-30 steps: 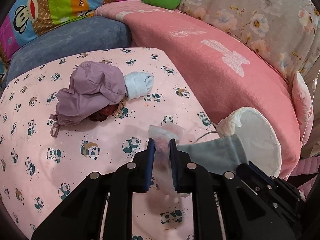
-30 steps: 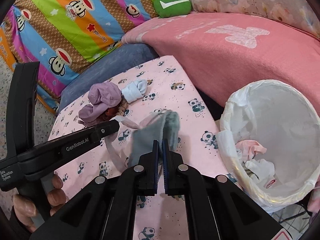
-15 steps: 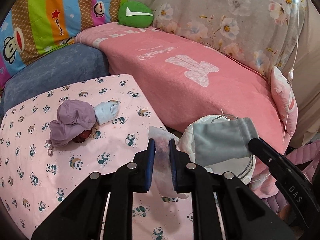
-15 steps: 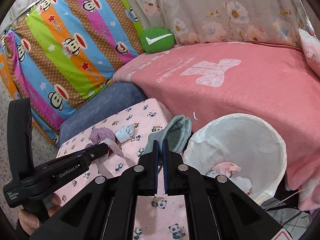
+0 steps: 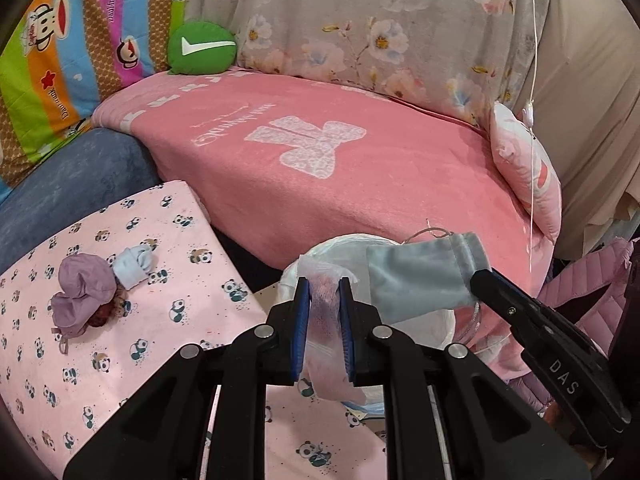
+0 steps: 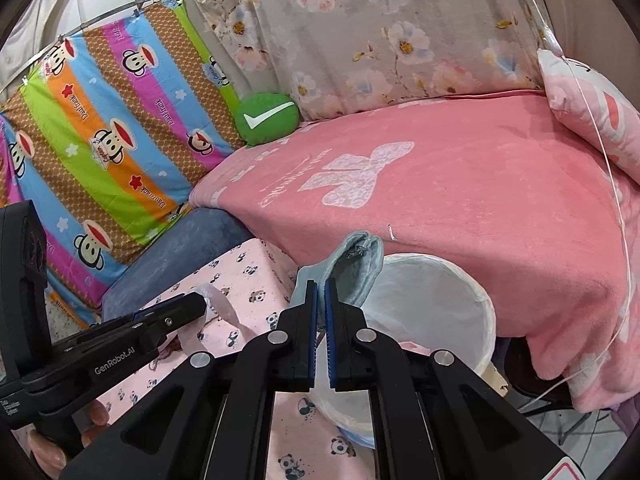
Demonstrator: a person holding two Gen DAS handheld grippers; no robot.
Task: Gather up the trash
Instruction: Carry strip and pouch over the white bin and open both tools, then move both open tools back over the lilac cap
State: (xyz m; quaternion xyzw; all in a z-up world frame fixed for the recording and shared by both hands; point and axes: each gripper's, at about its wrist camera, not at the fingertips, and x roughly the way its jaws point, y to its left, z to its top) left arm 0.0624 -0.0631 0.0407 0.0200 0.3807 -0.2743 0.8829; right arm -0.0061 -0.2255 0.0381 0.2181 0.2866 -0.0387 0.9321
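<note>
Left wrist view: the left gripper [image 5: 324, 280] pinches a crumpled translucent white-pink plastic wrapper [image 5: 325, 332] between its blue pads, held above the near rim of the round white-lined trash bin [image 5: 434, 326]. Just to its right, the right gripper [image 6: 321, 282] is clamped on a limp grey-blue drawstring cloth pouch [image 5: 416, 282], which hangs over the bin's opening. Behind the bin lies a pink fleece blanket [image 5: 360, 184]. To the left, on the pink panda-print sheet [image 5: 120, 352], a bunched lilac cloth [image 5: 80, 286] touches a small light-blue rolled sock [image 5: 134, 266].
</note>
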